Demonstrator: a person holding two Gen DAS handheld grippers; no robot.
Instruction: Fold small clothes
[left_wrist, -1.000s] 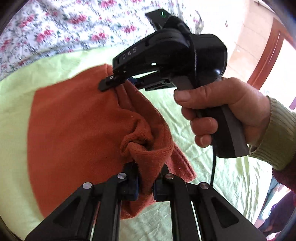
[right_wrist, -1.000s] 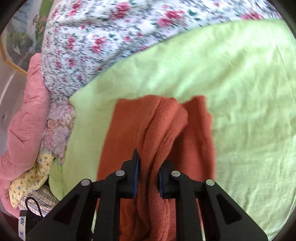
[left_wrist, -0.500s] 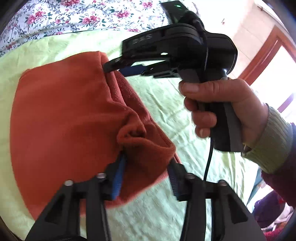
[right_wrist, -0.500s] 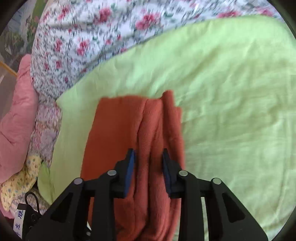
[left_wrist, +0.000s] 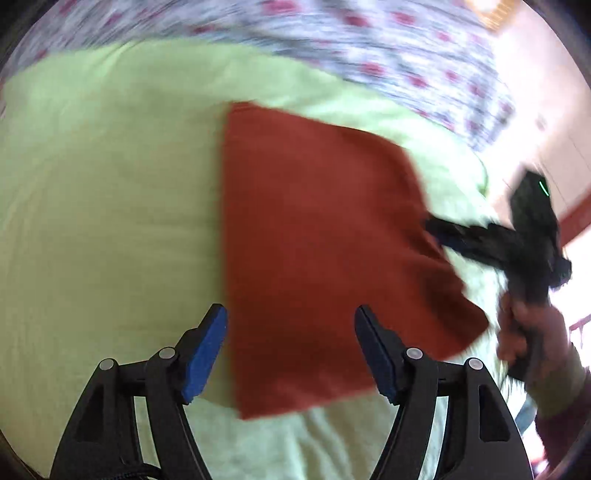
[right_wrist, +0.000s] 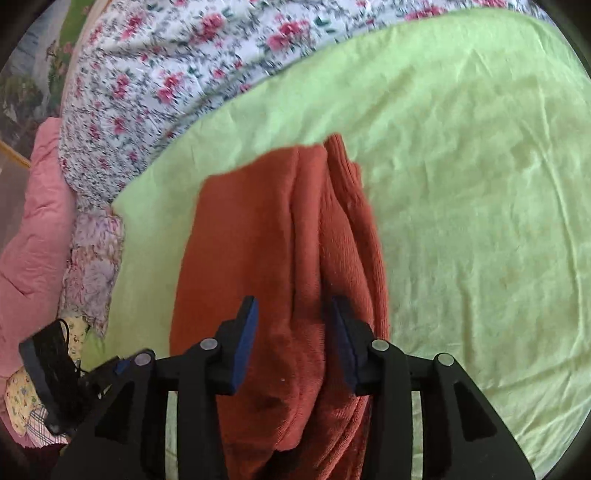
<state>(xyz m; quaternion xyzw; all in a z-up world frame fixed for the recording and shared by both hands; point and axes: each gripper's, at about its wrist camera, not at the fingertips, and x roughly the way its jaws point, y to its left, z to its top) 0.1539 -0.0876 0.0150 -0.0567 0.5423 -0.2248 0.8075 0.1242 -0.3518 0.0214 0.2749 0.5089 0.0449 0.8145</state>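
Observation:
A rust-orange knitted garment (left_wrist: 317, 243) lies folded on the light green sheet (left_wrist: 103, 221). My left gripper (left_wrist: 291, 350) is open and hangs above the garment's near edge, holding nothing. My right gripper (right_wrist: 291, 339) is open, its blue pads on either side of a raised fold of the garment (right_wrist: 295, 280), not pinching it. In the left wrist view the right gripper (left_wrist: 439, 232) appears blurred at the garment's right edge, held by a hand (left_wrist: 528, 332).
A floral bedcover (right_wrist: 177, 74) lies beyond the green sheet (right_wrist: 480, 184). A pink quilt (right_wrist: 29, 229) and patterned cloths are heaped at the left. The left gripper (right_wrist: 110, 369) shows at the lower left of the right wrist view.
Both grippers have let go of the garment and opened wider. The left gripper has pulled back and swung left. The garment now lies flatter on the sheet.

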